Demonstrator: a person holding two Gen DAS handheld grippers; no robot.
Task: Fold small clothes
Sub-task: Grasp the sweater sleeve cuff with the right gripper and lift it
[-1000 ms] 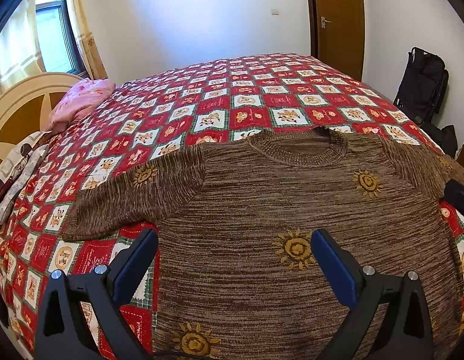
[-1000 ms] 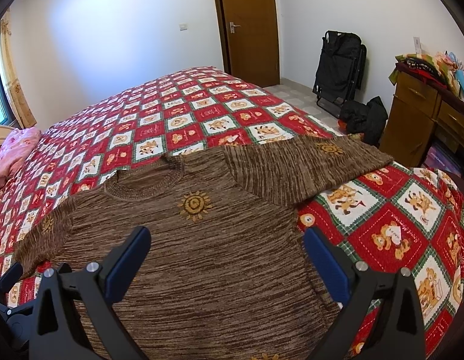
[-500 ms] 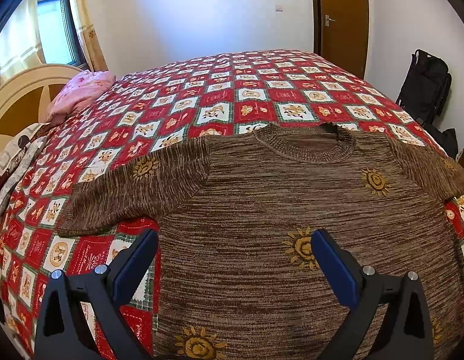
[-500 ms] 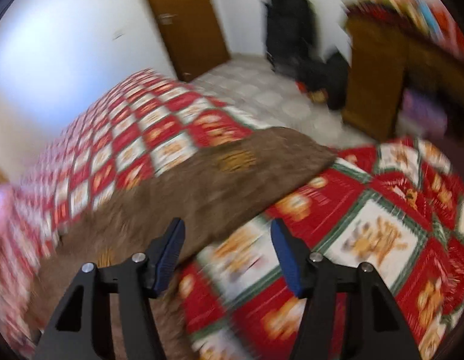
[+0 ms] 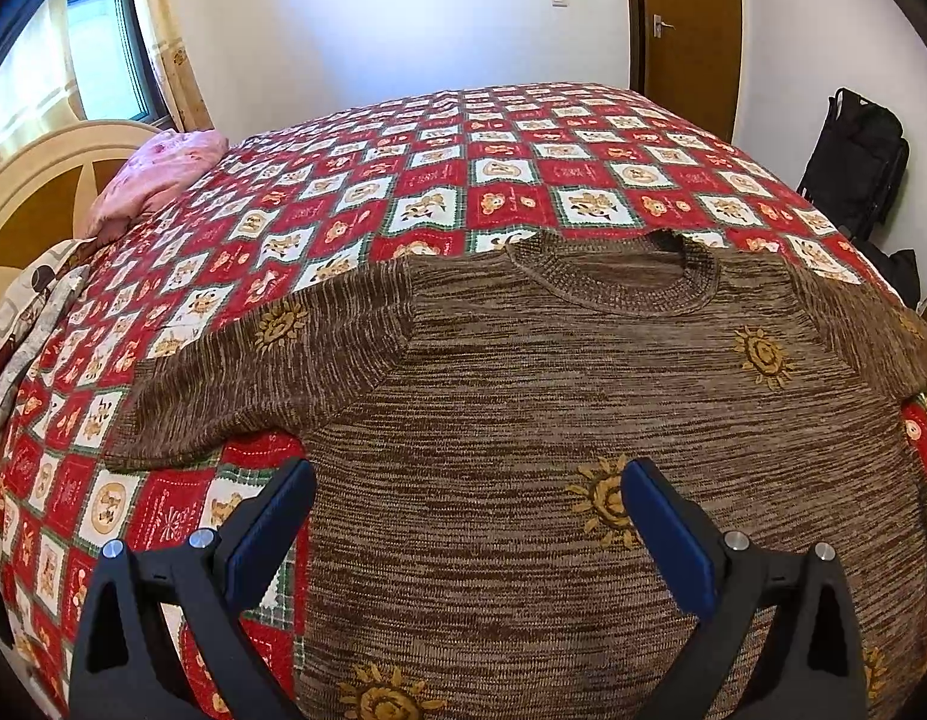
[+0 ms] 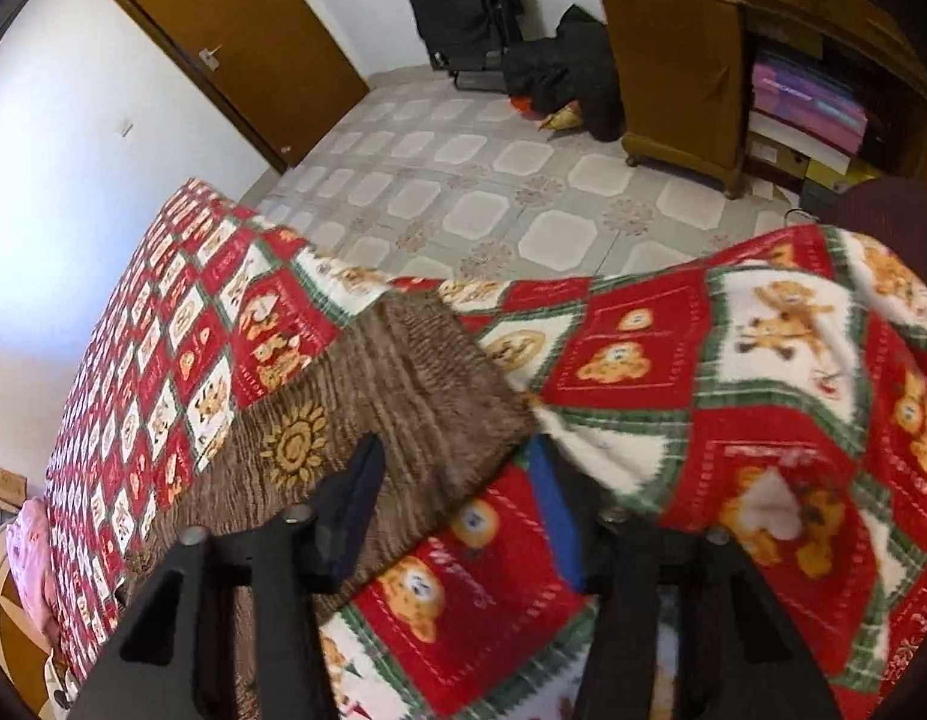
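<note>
A brown knit sweater with yellow sun motifs (image 5: 553,396) lies flat, front up, on the red checked bedspread (image 5: 463,180), sleeves spread to both sides. My left gripper (image 5: 466,516) is open and empty above the sweater's lower body. My right gripper (image 6: 457,504) is open, low over the end of the sweater's right sleeve (image 6: 403,384), with the cuff between its two fingers; the jaws stand narrower than before and are not closed on it.
A pink pillow (image 5: 157,180) and a cream headboard (image 5: 43,180) are at the left. The bed edge drops to a tiled floor (image 6: 493,192). A wooden dresser (image 6: 691,60), black bags (image 6: 463,0) and a brown door (image 6: 235,36) stand beyond.
My right gripper swung right and down from over the sweater's body to the right sleeve end and narrowed its jaws. My left gripper stayed nearly still.
</note>
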